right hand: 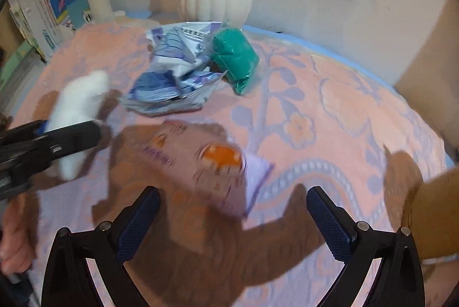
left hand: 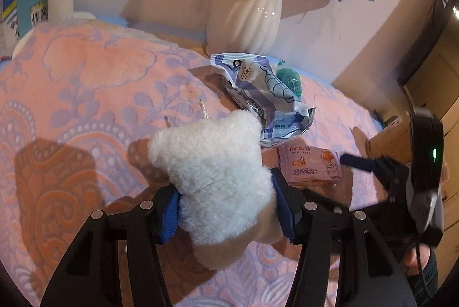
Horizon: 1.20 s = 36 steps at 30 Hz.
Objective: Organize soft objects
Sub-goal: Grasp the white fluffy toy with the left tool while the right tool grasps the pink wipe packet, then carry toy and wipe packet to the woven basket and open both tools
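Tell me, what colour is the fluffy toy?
White; the fluffy toy shows best in the left wrist view.

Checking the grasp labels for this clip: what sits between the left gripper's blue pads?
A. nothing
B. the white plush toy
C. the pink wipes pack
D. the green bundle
B: in the left wrist view the left gripper has its blue pads pressed on either side of the white plush toy; the pink wipes pack lies apart on the blanket.

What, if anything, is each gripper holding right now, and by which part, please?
The left gripper clamps the white plush toy across its lower middle. The right gripper is open and holds nothing above the pink wipes pack.
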Each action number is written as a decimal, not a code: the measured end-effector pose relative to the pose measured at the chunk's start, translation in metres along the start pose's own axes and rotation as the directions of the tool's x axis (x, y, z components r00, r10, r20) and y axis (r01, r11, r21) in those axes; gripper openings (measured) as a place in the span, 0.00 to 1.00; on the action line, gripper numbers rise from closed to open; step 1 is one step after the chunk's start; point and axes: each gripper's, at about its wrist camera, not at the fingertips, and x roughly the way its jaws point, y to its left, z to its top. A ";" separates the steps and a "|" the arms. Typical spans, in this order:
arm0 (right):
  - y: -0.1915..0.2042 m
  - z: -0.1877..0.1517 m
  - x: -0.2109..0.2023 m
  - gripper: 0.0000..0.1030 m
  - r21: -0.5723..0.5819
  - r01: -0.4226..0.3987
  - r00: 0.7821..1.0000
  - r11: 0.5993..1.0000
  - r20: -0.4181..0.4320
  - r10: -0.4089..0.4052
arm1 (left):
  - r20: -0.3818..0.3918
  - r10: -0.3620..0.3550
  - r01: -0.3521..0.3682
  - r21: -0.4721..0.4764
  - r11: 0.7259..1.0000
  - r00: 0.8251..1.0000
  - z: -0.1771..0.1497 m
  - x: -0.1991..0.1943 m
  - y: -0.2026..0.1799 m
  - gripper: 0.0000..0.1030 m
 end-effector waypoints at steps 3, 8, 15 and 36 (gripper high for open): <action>-0.002 0.009 0.008 1.00 0.030 -0.019 1.000 0.999 0.024 0.019 | -0.001 0.018 -0.018 0.043 0.999 1.000 -0.001 0.005 -0.010 0.52; 0.017 0.010 0.002 0.68 -0.014 -0.026 0.997 1.000 0.066 0.027 | 0.002 0.011 -0.011 0.042 0.999 1.000 -0.001 0.005 -0.009 0.53; 0.018 -0.013 -0.014 0.38 0.053 -0.047 0.995 0.998 0.090 0.042 | 0.018 0.010 -0.012 0.089 0.996 1.000 -0.004 0.004 -0.016 0.53; -0.070 -0.171 -0.209 0.37 0.406 0.154 0.955 0.901 0.175 -0.241 | -0.014 -0.247 0.229 0.426 0.875 0.969 -0.060 -0.062 -0.187 0.53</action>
